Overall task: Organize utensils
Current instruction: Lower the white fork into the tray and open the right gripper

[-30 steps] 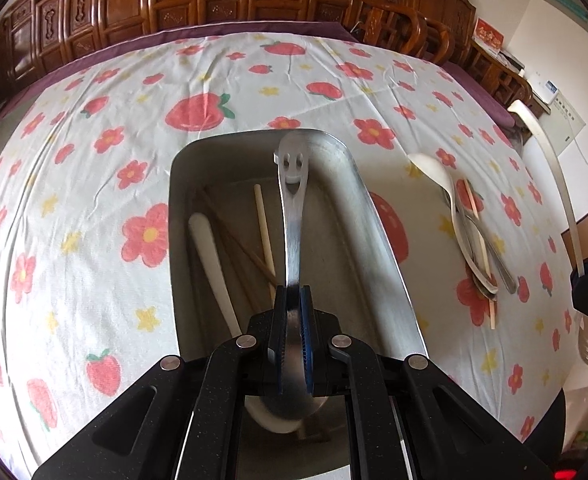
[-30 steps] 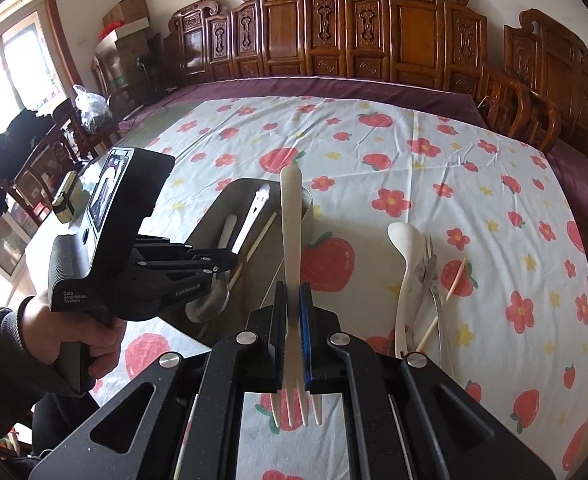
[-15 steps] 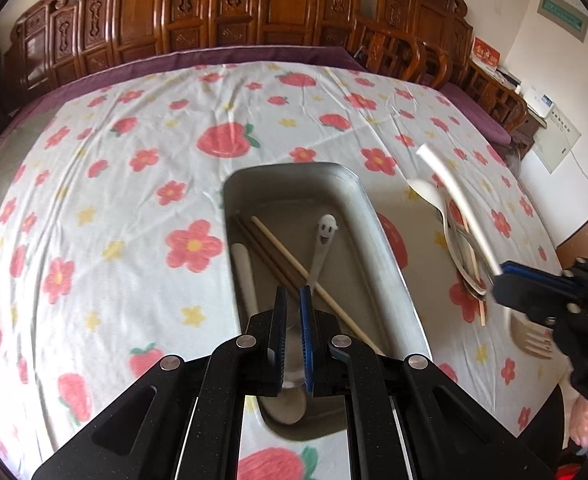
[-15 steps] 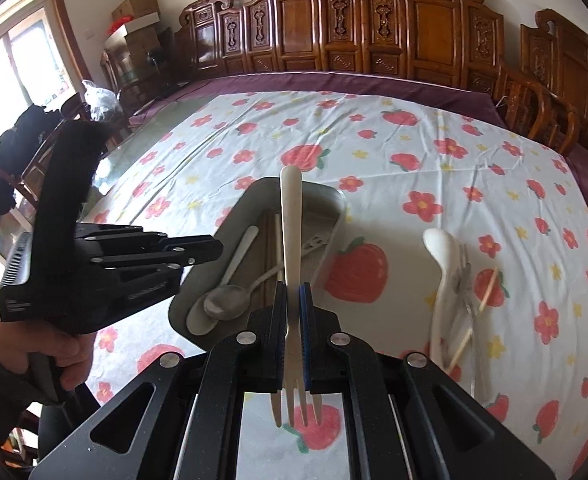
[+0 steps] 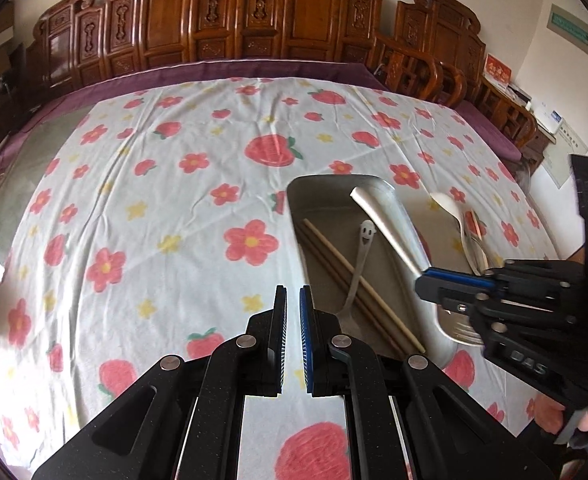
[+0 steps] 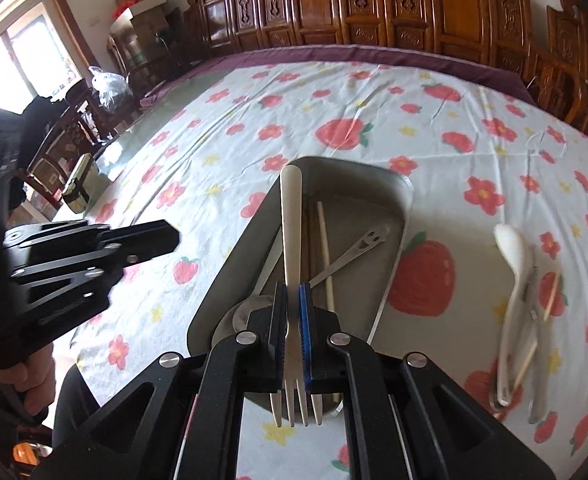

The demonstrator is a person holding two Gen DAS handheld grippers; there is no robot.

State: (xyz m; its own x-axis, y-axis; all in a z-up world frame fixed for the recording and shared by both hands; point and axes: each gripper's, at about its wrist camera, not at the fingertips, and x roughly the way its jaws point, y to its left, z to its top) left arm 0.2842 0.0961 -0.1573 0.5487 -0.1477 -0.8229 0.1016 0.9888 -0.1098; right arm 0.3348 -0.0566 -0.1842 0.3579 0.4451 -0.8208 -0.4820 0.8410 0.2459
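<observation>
A metal tray (image 6: 394, 200) (image 5: 398, 208) sits on the flowered tablecloth. In it lie a smiley-handled metal spoon (image 6: 358, 250) (image 5: 360, 260), chopsticks (image 6: 325, 256) (image 5: 358, 276) and a white spoon, mostly hidden. My right gripper (image 6: 293, 320) is shut on a white fork (image 6: 291, 224), handle forward, held over the tray's near left part; the fork handle shows in the left wrist view (image 5: 382, 224). My left gripper (image 5: 293, 320) is empty, jaws slightly apart, over the cloth left of the tray.
A pile of loose utensils (image 6: 522, 312) lies on the cloth right of the tray: a white spoon (image 6: 514, 248), metal pieces and a chopstick. Carved wooden chairs (image 6: 394, 4) ring the table's far side. A purple cloth border runs along the far edge.
My left gripper let go of the smiley spoon, which now lies in the tray, and drew back to the left. My right gripper carried the white fork over the tray.
</observation>
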